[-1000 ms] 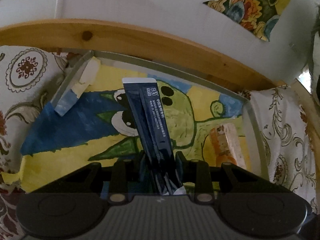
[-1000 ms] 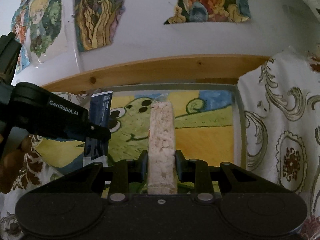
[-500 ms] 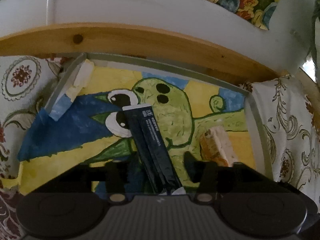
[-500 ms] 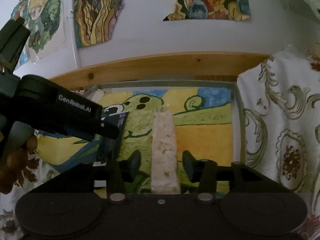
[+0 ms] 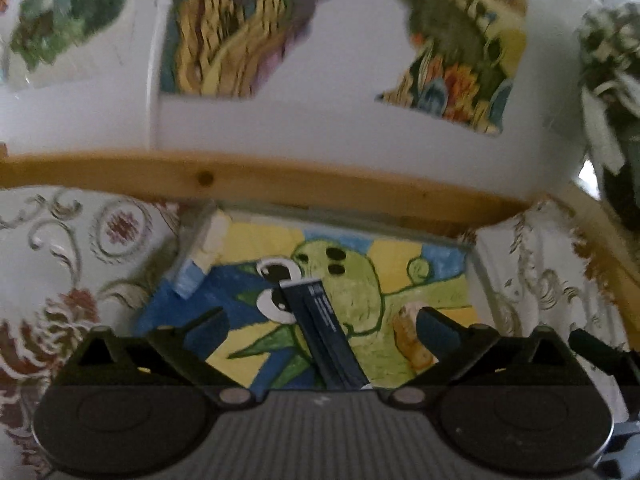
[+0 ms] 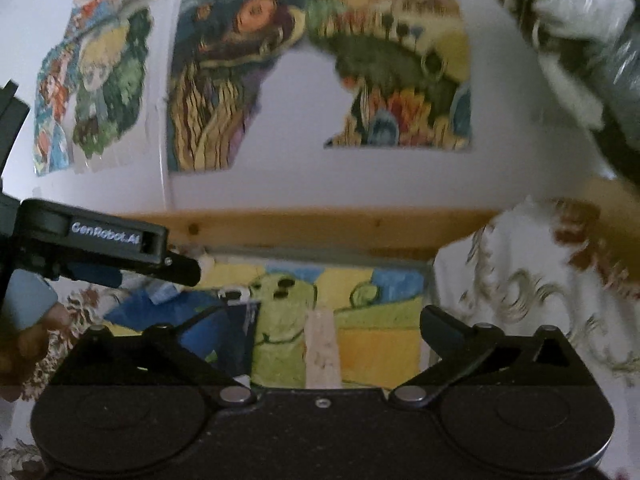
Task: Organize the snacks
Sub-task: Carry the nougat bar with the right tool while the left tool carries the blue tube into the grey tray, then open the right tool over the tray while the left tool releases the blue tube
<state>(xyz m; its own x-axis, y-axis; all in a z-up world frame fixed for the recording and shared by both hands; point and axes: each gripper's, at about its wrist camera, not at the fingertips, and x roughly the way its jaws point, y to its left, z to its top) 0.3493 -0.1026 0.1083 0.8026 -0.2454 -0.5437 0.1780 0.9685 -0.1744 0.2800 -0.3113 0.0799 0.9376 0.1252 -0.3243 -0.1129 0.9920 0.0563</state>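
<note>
We hold the left gripper (image 5: 320,324) with its jaws spread wide above a shallow tray (image 5: 478,276) whose floor carries a painted green creature. The dark blue snack packet (image 5: 322,332) lies flat on that floor between the fingers, touching neither, slanted with its top end toward the tray's back left. The right gripper (image 6: 322,330) is likewise wide open, and the pale rice bar (image 6: 322,350) lies lengthwise on the tray floor between its fingers, free of both. From the left wrist view the rice bar (image 5: 412,340) sits just to the right of the packet, partly hidden by the right-hand finger. The tray's far rim runs close under a wooden rail (image 5: 280,184), with a white wall above bearing torn pictures. A patterned cloth (image 5: 60,248) borders the tray on both sides, rising in a fold at the right rim. Open floor remains toward the tray's back and right. In the right wrist view the left gripper's body (image 6: 104,248) crosses from the left, above the tray's left corner.
</note>
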